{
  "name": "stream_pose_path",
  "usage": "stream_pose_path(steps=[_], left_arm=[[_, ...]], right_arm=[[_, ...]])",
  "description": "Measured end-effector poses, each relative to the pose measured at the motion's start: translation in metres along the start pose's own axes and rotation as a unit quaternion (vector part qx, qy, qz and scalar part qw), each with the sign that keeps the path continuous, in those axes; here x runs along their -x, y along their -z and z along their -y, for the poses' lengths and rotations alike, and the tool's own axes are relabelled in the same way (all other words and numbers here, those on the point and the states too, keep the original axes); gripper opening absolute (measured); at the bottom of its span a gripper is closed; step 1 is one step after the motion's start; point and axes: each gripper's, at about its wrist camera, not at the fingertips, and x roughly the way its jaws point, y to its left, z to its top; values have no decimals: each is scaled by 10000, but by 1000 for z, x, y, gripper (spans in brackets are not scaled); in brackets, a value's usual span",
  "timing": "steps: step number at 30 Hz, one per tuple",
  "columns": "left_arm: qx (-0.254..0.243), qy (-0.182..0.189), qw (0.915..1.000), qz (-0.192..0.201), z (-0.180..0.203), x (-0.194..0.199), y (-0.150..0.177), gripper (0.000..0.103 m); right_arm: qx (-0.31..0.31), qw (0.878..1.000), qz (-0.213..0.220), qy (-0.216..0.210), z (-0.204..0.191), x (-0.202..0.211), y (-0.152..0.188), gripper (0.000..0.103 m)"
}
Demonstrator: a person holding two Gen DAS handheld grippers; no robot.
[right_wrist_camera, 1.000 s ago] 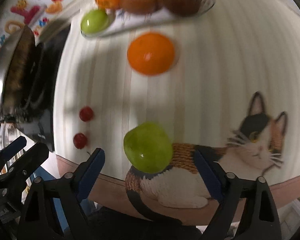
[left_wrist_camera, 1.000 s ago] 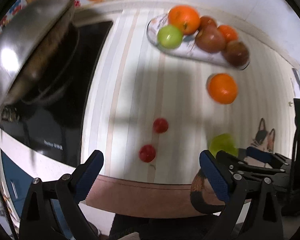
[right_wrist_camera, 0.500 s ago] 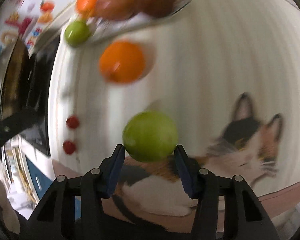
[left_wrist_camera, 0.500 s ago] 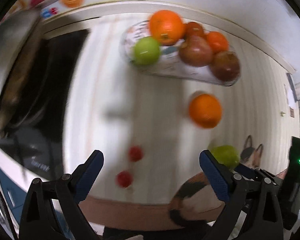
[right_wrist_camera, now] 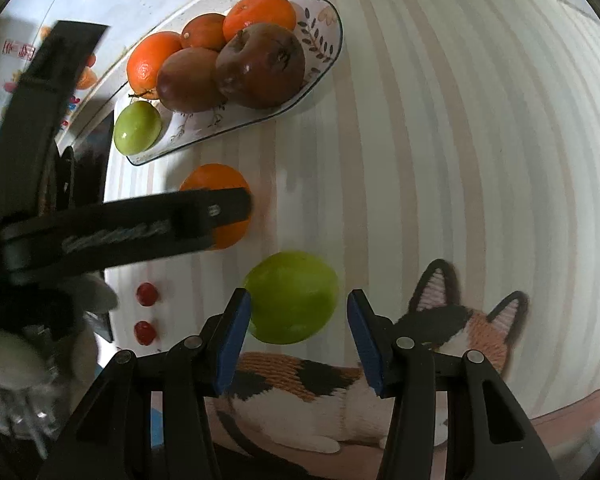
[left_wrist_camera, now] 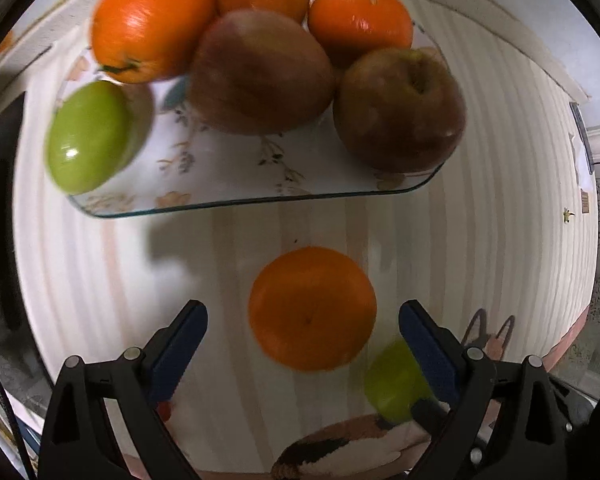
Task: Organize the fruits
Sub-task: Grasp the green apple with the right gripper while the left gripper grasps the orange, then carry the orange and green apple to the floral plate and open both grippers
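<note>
A loose orange [left_wrist_camera: 312, 308] lies on the striped cloth in front of a flower-patterned plate [left_wrist_camera: 228, 168]. My left gripper [left_wrist_camera: 303, 336] is open, its blue pads on either side of the orange without touching it. The plate holds several oranges, two dark apples and a green fruit [left_wrist_camera: 88, 136]. A second green fruit [right_wrist_camera: 292, 296] lies near the cat picture; my right gripper [right_wrist_camera: 299, 322] is partly open around it, the left pad at its side, a gap at the right pad. In the right wrist view the left gripper's finger [right_wrist_camera: 140, 232] crosses the orange [right_wrist_camera: 220, 184].
Two small red fruits [right_wrist_camera: 146, 294] lie on the cloth at the left, near its front edge. A dark stovetop [right_wrist_camera: 88, 160] with a pan is further left. The cat-print mat [right_wrist_camera: 440, 328] covers the front right. The wall runs behind the plate [right_wrist_camera: 320, 40].
My left gripper moved forward and right, so the loose orange now sits between its pads. My right gripper, which had narrowed onto the green fruit, now stands slightly wider around it.
</note>
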Motion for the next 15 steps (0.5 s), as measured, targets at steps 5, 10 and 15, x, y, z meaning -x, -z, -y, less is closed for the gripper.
stream_pose_path(steps=[5,10,15], left_arm=[[128,163,9997,104,-7,-4,-1,62],[204,-165,9994,224,-35,3,27,62],[428,-254,9986,197,-64,2,53,62]], right_arm=[[-28,9996,-181,-227,-1,-9,-2,53],[-1,9995,-188,-250,-10,-19,-9,57],[95,9995,-241,-194,-21,-30,-18,61]])
